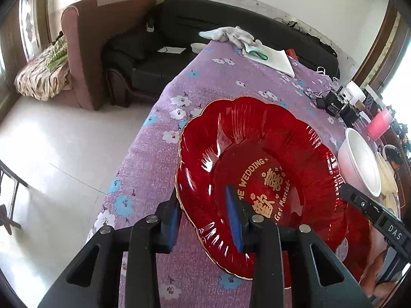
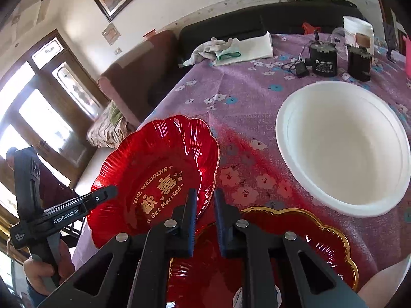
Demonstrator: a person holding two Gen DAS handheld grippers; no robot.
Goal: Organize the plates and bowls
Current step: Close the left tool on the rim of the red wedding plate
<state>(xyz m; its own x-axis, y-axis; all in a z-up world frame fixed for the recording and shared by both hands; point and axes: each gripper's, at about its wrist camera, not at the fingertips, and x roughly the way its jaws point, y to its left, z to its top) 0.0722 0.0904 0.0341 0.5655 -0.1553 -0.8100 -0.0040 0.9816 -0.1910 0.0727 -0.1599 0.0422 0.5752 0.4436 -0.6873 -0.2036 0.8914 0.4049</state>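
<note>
A red scalloped plate (image 1: 257, 159) with gold wedding lettering lies tilted over the purple flowered tablecloth (image 1: 200, 82). My left gripper (image 1: 204, 218) has its blue pads on either side of the plate's near rim, one under the outside and one on the inner wall, gripping it. In the right wrist view the same plate (image 2: 154, 164) has its right rim pinched between the narrow jaws of my right gripper (image 2: 205, 205). A second red plate (image 2: 321, 243) with a gold rim lies under that gripper. A white bowl (image 2: 341, 148) stands upright to the right.
The table's left edge (image 2: 159, 107) drops to the floor beside the held plate. At the far end lie white gloves (image 2: 213, 47), a folded white sheet (image 2: 257, 46), two black cylinders (image 2: 322, 61) and a cabled adapter (image 2: 300, 69). A dark sofa (image 1: 205, 23) stands behind.
</note>
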